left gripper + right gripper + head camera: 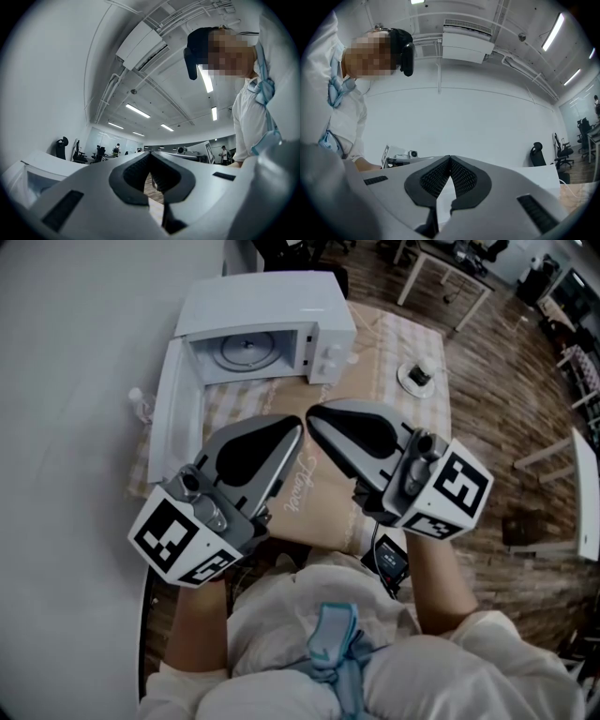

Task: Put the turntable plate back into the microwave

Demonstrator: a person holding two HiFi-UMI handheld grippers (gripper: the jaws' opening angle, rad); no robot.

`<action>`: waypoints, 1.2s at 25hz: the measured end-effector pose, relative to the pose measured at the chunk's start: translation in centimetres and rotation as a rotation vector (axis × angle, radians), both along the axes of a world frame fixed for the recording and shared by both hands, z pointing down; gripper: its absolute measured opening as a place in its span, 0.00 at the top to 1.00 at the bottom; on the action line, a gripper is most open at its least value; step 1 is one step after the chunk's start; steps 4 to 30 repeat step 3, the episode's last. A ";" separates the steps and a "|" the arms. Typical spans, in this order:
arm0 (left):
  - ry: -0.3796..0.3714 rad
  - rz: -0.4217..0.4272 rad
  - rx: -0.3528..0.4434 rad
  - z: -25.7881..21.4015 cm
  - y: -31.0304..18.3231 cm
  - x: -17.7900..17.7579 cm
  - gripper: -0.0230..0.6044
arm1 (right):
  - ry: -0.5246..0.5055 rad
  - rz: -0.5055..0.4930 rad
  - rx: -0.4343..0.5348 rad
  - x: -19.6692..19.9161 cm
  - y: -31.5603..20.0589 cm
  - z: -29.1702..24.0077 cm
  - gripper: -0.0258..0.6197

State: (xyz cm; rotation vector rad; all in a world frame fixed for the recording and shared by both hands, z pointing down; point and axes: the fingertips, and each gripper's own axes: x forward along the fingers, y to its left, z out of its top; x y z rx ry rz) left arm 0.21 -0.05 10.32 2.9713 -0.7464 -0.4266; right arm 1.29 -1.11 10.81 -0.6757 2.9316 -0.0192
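A white microwave stands at the far end of the table with its door swung open to the left. The round glass turntable plate lies inside its cavity. My left gripper is held up near my body, shut with nothing in it, tips pointing toward the right gripper. The right gripper faces it, also shut and empty, tips nearly meeting. In the left gripper view the jaws are closed; in the right gripper view the jaws are closed too.
A tan checked cloth covers the table. A small round dish with a dark item sits at the right. A small bottle stands left of the door. Desks and chairs stand on the wooden floor.
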 end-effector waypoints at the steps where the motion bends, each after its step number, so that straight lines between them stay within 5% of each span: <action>1: 0.000 0.001 -0.001 0.0 -0.1 0.1 0.96 | 0.000 -0.002 0.001 0.0 0.0 0.0 0.91; 30: -0.002 0.003 -0.002 -0.1 -0.3 0.3 0.96 | 0.001 -0.005 0.002 0.1 -0.1 -0.1 0.91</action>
